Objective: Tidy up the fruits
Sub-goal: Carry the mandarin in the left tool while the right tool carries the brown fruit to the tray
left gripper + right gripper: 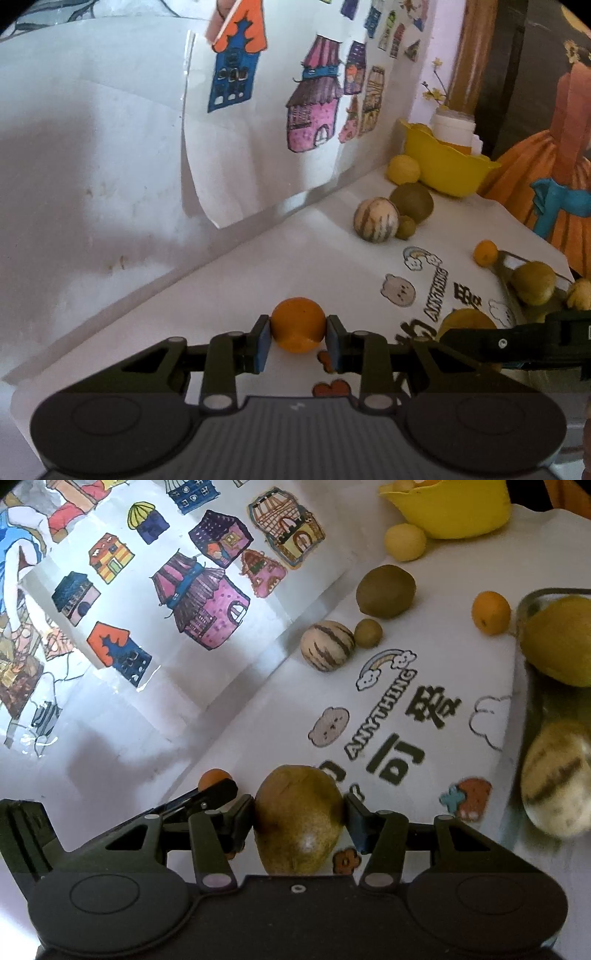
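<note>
The small orange fruit is pinched between the blue pads of the left claw, held just above the white surface. The larger green-brown fruit is gripped the same way in the right claw, with its long axis running along the fingers toward the camera, so the pads press on its narrow sides. Both claws are thus clenched on a load, and neither is free for another pick.

What the coming move seems to turn on is where each load is to be set down. From the left claw, the yellow bowl is seen far ahead and to the right, at the back of the surface against the wall — with a pale yellow fruit, a kiwi, a striped fruit and a small green fruit lined up between the two. From the right claw, the same bowl lies ahead and slightly right, while a clear tray holding a yellow-green fruit and a striped one sits close on the right — judged to be the nearer target for that hand.

The two claws are close side by side; the right claw's body crosses the left view's lower right, so a crossing reach could make them collide.
</note>
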Tool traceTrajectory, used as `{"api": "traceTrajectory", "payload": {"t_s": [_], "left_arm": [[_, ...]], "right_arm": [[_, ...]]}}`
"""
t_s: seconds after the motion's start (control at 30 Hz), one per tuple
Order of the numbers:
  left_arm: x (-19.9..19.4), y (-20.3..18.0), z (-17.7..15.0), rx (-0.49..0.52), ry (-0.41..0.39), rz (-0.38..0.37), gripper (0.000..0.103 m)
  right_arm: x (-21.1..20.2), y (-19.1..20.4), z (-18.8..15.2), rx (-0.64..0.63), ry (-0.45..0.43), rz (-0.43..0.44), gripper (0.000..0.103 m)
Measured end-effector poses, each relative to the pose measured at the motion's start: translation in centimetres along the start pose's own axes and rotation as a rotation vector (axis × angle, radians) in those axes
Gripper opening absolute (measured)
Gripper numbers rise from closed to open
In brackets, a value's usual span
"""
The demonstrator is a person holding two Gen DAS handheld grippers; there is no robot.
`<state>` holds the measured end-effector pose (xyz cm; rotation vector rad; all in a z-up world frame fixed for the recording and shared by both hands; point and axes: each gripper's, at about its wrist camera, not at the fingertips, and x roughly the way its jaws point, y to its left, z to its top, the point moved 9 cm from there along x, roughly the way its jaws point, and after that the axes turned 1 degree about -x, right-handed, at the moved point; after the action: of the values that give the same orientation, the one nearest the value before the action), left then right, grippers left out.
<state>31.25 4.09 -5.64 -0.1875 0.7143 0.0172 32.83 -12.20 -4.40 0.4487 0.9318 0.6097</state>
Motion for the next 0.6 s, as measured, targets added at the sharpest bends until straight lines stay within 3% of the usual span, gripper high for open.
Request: {"api": "traceTrajectory", "payload": {"t_s": [0.6], "left_arm": [[-3.0,-4.8,-1.5,0.077,-0.008,-0.093,0.034]], "right_arm": [[-7.2,-1.4,-3.1,0.053,-0.077,0.014,0.055]]}}
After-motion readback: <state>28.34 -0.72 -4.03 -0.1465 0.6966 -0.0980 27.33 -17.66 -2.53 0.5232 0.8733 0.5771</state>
